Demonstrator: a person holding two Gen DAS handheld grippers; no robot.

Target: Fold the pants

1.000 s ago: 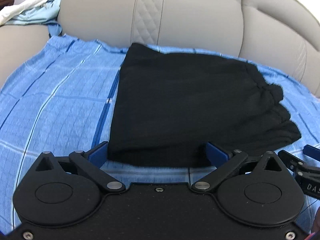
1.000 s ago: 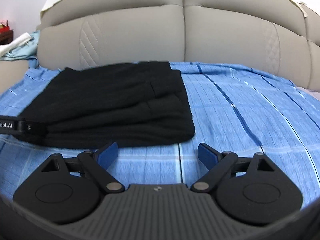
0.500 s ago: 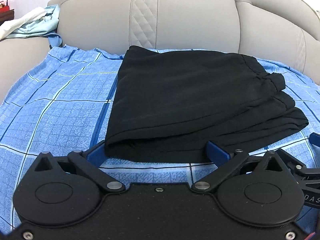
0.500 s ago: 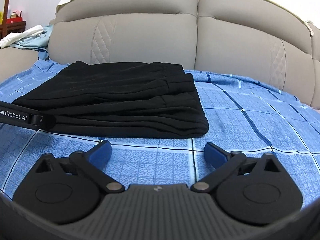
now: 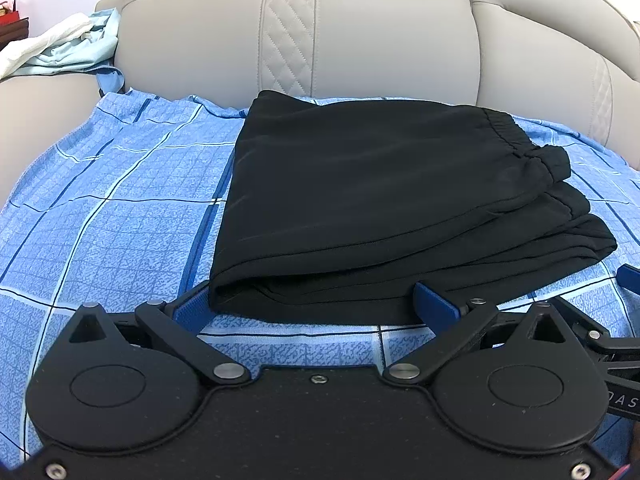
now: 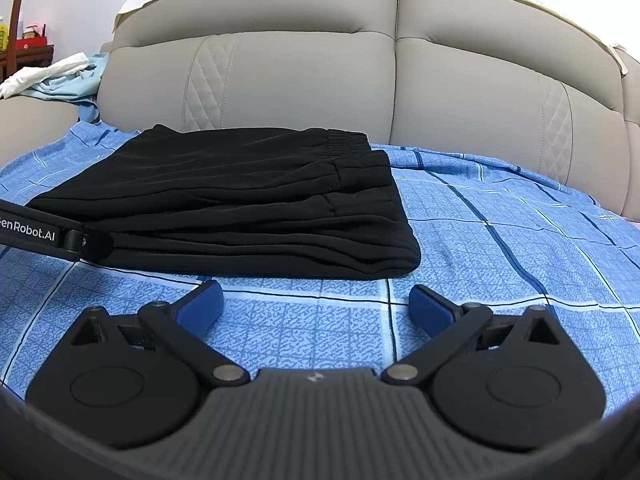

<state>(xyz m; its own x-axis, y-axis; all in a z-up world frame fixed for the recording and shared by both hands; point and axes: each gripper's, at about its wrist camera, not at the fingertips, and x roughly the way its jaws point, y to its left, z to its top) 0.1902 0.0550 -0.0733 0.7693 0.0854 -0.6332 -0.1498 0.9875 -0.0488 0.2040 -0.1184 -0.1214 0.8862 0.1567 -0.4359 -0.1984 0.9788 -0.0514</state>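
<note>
Black pants lie folded into a flat stack on a blue checked sheet, elastic waistband at the right. My left gripper stands open and low at the stack's near fold, and that edge lies between its blue fingers without being pressed. In the right wrist view the pants sit ahead and to the left. My right gripper is wide open over bare sheet just short of their near right corner, nothing between its fingers. The left gripper's black arm shows at the stack's left.
The sheet covers a beige sofa seat, with its padded backrest rising right behind the pants. A heap of pale clothes lies on the left armrest. Dark furniture with a red box stands at the far left. Open sheet stretches right of the pants.
Both wrist views have tipped upward a little, showing more of the backrest. The right gripper's fingers have spread slightly wider. The pants have not moved.
</note>
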